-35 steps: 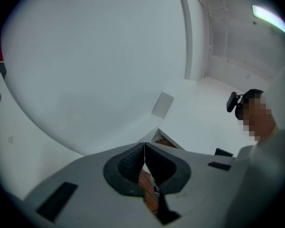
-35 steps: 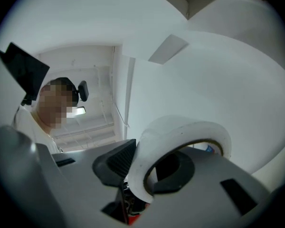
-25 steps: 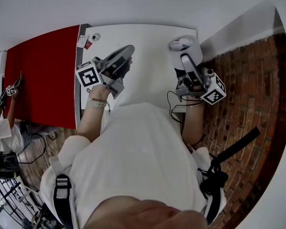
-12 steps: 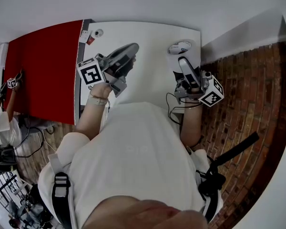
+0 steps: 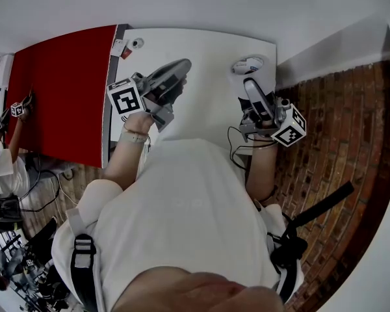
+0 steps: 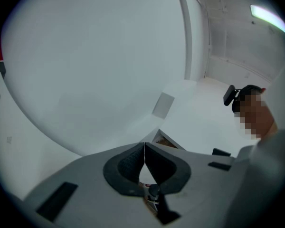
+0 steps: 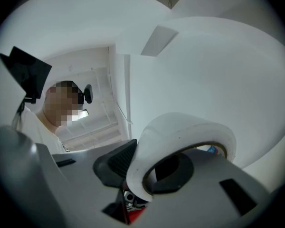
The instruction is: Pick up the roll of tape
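The right gripper (image 5: 249, 83) grips the tape (image 7: 180, 137). Its jaws have just been closing a little and stand partly apart, with the wall of the roll pinched between them: one pad (image 7: 121, 158) presses the outer face, and the other shows through the hole. The roll is tilted, and in the right gripper view only wall and ceiling lie behind it. In the head view the tape sits at the gripper's tip, over the far right corner of the table (image 5: 208, 51) (whether it has cleared the tabletop cannot be told from there). The left gripper (image 6: 144, 151) is closed with nothing in it, its pads meeting edge to edge, over the left half of the table and well apart from the tape. Nothing lies between the two grippers. At the table's far left corner lie two small items, a round one (image 5: 138, 43) and a red-and-white one (image 5: 121, 49) just beside it. A red panel (image 5: 65, 90) adjoins the table's left edge. In all: two grippers, one roll of tape, two small items, one panel.
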The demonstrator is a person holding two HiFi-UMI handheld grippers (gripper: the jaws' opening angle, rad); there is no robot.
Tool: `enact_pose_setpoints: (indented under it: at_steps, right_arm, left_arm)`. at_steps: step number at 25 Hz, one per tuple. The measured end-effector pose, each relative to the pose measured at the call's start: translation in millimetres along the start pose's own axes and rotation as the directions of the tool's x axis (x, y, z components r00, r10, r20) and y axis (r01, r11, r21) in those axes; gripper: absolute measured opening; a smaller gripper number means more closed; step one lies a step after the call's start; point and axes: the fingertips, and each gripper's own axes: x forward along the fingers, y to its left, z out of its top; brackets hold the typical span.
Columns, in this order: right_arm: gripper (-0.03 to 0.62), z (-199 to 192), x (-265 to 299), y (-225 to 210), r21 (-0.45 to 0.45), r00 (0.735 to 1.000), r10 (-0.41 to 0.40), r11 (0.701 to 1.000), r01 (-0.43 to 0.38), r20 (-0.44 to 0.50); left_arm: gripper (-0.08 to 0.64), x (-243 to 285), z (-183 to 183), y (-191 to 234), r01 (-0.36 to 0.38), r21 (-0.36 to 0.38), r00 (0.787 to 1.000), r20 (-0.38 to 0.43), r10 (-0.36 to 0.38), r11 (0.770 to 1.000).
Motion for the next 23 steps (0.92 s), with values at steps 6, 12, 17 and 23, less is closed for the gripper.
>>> enact_pose_setpoints:
  at_steps: [6,12,17,23]
  right_arm:
    - [0.107,3.7,-0.6,0.6,0.016,1.0,0.007,1.0,-0.008,0.022]
    - [0.107,2.0,-1.3,-1.1,0.014,1.0,-0.003,1.0,0.003,0.016]
    - [0.107,2.4,-2.2,-2.0,0.023,1.0,-0.008,1.0,0.007,0.021]
    - [0.107,0.4,1.8,-4.2,0.027,1.0,0.003,1.0,-0.004,0.012]
  left_arm:
    - [0.008,0.8,0.2,-0.1,-0.006,-0.004,1.0,-0.005,0.006,1.0]
    - [0.008,0.2,0.2,0.2,-0.007,-0.005,1.0,-0.004,0.007,1.0]
    - [0.008,1.4,-0.2,0.4,-0.012,-0.007,1.0,-0.013,0.012,1.0]
    - [0.008,-0.1,0.8,0.5,-0.013,-0.004,1.0,-0.004,0.013,1.0]
